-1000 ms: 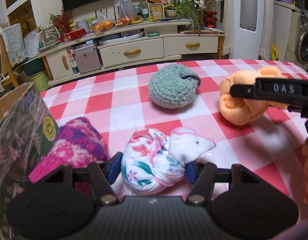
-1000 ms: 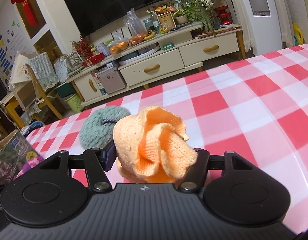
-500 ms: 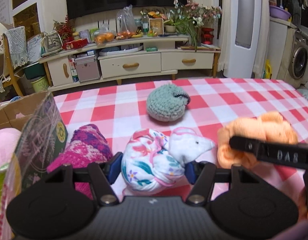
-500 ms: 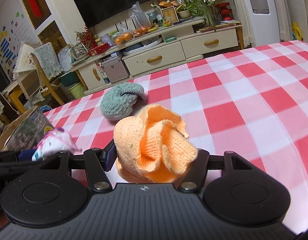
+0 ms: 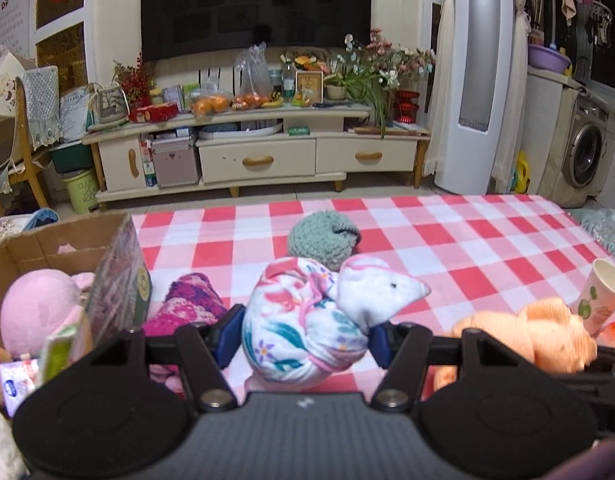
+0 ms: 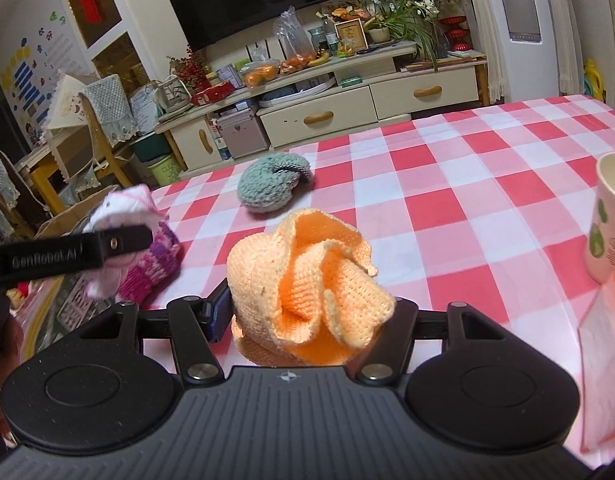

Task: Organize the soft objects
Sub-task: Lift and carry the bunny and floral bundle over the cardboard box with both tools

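My left gripper (image 5: 305,334) is shut on a white floral cloth bundle (image 5: 307,328) and holds it above the checked table, right of the cardboard box (image 5: 71,240). My right gripper (image 6: 307,316) is shut on an orange knitted piece (image 6: 307,280), which also shows low right in the left wrist view (image 5: 539,336). A grey-green knitted ball (image 5: 321,240) lies mid-table, also seen in the right wrist view (image 6: 271,184). A magenta knitted piece (image 5: 187,304) lies beside the box. The left gripper with its bundle shows at the left of the right wrist view (image 6: 119,216).
The box holds a pink plush ball (image 5: 35,308) and other items. A paper cup (image 5: 599,296) stands at the table's right side, also in the right wrist view (image 6: 607,216). The red-and-white checked tablecloth (image 5: 467,248) covers the table. A TV cabinet stands beyond.
Both grippers have risen and pulled back from the table with their loads. The box's inside and the paper cup have come into view.
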